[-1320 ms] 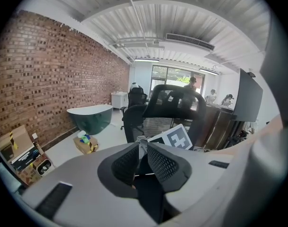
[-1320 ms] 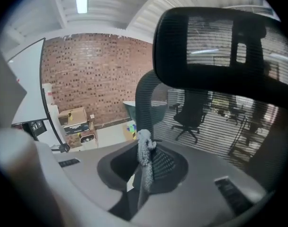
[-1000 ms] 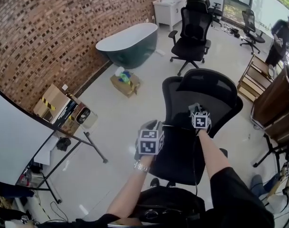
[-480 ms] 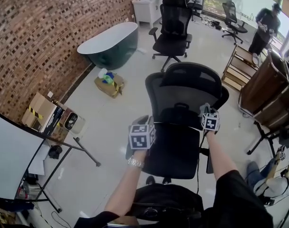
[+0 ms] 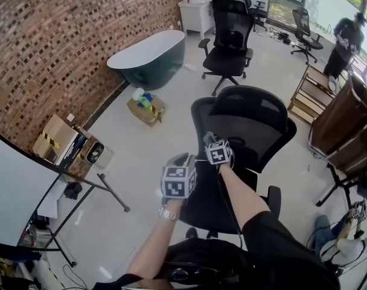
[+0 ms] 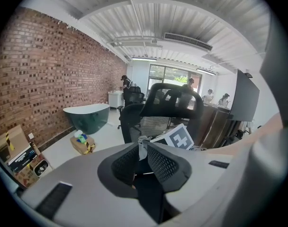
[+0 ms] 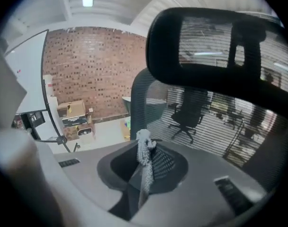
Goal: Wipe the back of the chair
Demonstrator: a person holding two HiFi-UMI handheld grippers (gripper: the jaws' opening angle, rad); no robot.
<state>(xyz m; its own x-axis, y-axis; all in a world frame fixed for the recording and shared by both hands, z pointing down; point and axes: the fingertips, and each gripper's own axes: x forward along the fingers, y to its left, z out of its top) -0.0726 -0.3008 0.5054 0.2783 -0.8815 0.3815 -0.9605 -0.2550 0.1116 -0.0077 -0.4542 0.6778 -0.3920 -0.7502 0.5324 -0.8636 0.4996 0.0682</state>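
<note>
The black mesh office chair [image 5: 256,122] stands in front of me, its back towards me. My right gripper [image 5: 210,139] is at the left edge of the chair back, shut on a knobbly grey-white cloth [image 7: 144,148]. In the right gripper view the mesh back [image 7: 220,122] and the headrest [image 7: 215,37] fill the frame close ahead. My left gripper [image 5: 181,159] is lower and to the left, short of the chair. In the left gripper view its jaws are nearly together, with a small white scrap [image 6: 142,144] between the tips, and the chair back [image 6: 175,100] is beyond.
A second black chair [image 5: 229,41] and a green bathtub [image 5: 148,56] stand further back. A cardboard box [image 5: 146,109] lies on the floor to the left. The whiteboard stand [image 5: 105,189] is at the left, wooden furniture [image 5: 340,119] at the right, and a person [image 5: 346,38] far back.
My right gripper has slid left across the chair back, from its right side to its left edge. The left gripper has stayed about where it was.
</note>
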